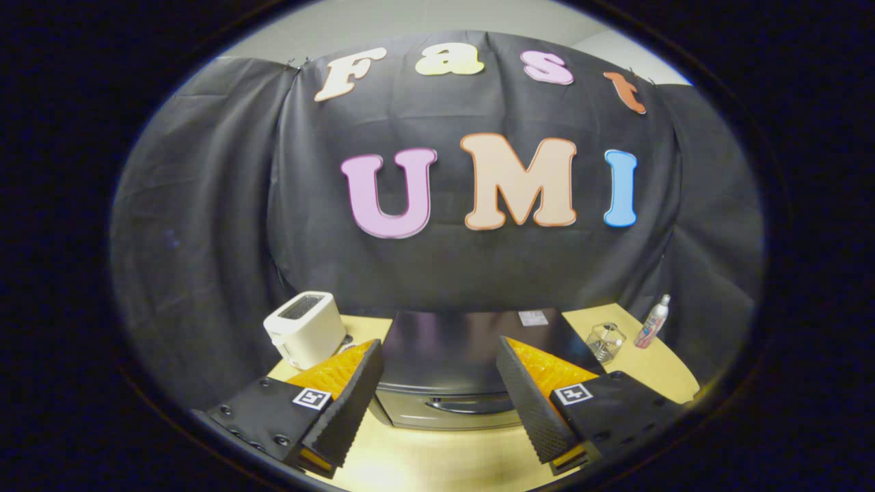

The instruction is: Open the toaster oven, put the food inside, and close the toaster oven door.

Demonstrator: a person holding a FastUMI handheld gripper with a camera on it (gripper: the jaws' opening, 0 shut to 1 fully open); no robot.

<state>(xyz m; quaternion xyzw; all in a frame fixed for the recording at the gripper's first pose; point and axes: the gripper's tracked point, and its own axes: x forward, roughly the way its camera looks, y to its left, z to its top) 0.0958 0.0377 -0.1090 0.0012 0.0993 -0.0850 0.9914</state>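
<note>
Gripper (437,379) held high above a pale wooden table (437,465), fingers spread wide apart, gripping nothing. Directly ahead and below, between the two fingers: toaster oven (451,348), dark top facing up, door shut, its handle (472,405) a curved bar across the upper front, sitting in the gap between the fingers. No food visible on the table or in the tool.

Fits either a door yet to be opened or one already closed over the food; not settled here. For any work on the door: best to come down level with the handle, centred, one finger above and one below the bar, then swing along the hinge arc rather than straight out.

Beyond the left finger: white slot toaster (305,329). Beyond the right finger: clear glass jar (606,342), then a small bottle (653,321).

Hidden: oven interior, door glass, lower front, hinge, all foreshortened from above. Table near the finger bases covered by the fingers.
</note>
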